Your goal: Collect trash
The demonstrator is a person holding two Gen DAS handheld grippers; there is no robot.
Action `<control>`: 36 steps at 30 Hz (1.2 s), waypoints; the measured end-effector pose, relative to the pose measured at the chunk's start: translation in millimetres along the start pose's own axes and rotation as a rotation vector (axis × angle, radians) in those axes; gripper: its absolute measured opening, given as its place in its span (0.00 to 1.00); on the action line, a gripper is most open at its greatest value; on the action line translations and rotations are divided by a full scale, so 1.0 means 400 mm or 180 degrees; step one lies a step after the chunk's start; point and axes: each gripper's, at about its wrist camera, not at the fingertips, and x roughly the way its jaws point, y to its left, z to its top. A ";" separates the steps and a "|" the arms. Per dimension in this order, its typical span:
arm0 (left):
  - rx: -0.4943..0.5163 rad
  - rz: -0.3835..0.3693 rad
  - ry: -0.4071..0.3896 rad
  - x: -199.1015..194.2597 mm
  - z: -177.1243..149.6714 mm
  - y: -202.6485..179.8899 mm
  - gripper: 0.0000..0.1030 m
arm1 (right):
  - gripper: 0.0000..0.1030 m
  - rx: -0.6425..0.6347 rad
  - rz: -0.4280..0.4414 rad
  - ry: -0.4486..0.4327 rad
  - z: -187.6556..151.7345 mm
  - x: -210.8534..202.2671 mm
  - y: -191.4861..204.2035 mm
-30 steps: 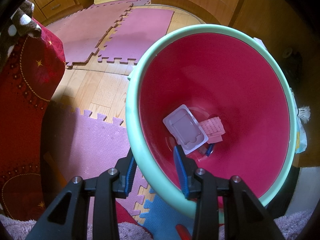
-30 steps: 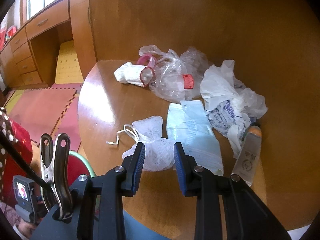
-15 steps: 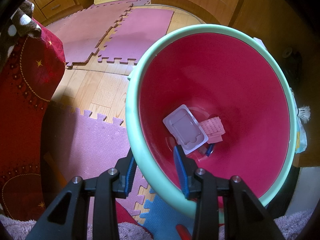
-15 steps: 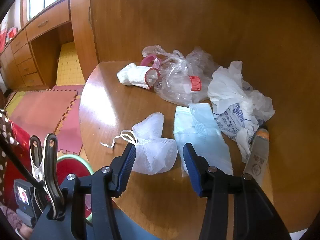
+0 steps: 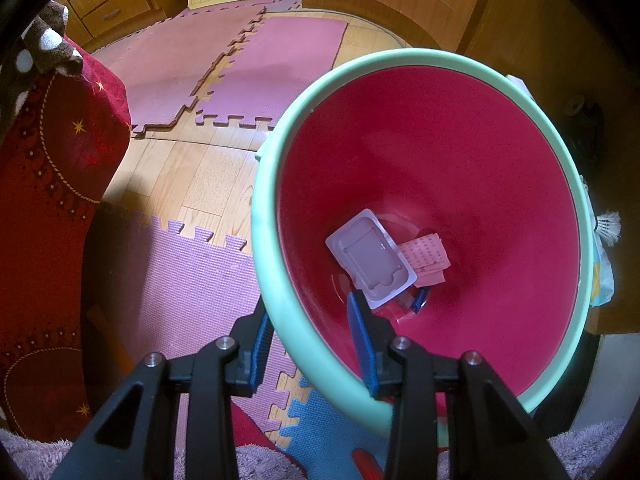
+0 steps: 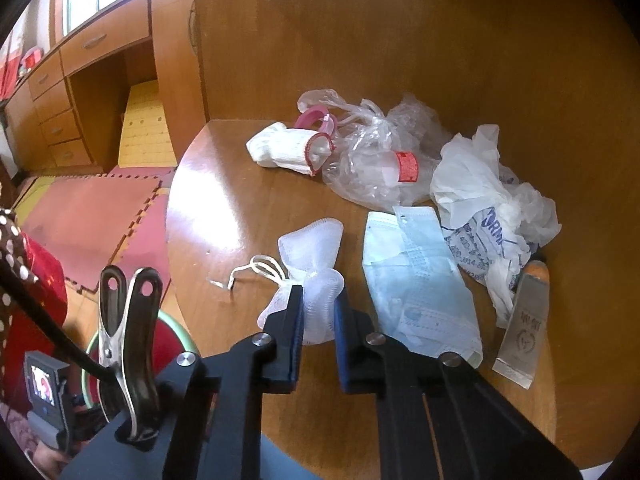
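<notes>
Your left gripper (image 5: 310, 344) is clamped on the near rim of the round basin with a mint-green rim and crimson inside (image 5: 276, 264), one pad outside the wall and one inside; the outer pad is partly hidden behind the rim. At the basin's bottom lie a shallow white plastic tray (image 5: 370, 257) and a pink printed paper slip (image 5: 426, 254), the slip partly under the tray, with a small blue object beneath them that is too covered to identify. In the right wrist view, on the rounded wooden tabletop (image 6: 224, 200), your right gripper (image 6: 319, 312) has just been closing, and its jaws now pinch the white mesh drawstring pouch (image 6: 310, 248), whose lower end is covered by the pads. Further right lie a pale blue face mask (image 6: 416, 284), a crumpled clear plastic bag with a red label (image 6: 380, 164), a white printed plastic bag (image 6: 480, 200) and a grey sachet (image 6: 524, 332), its top tucked under the white bag.
</notes>
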 end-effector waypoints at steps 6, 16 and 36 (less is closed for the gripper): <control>0.0002 0.0001 0.0000 0.000 0.000 0.000 0.37 | 0.08 0.0067 0.0209 -0.0034 0.003 -0.018 0.012; -0.0004 -0.0012 0.0004 0.000 0.001 0.000 0.37 | 0.08 -0.0232 0.0573 -0.0253 -0.005 -0.085 0.147; 0.0005 -0.0004 0.0003 0.000 0.001 -0.002 0.37 | 0.08 -0.0502 0.0938 0.0021 -0.105 -0.022 0.297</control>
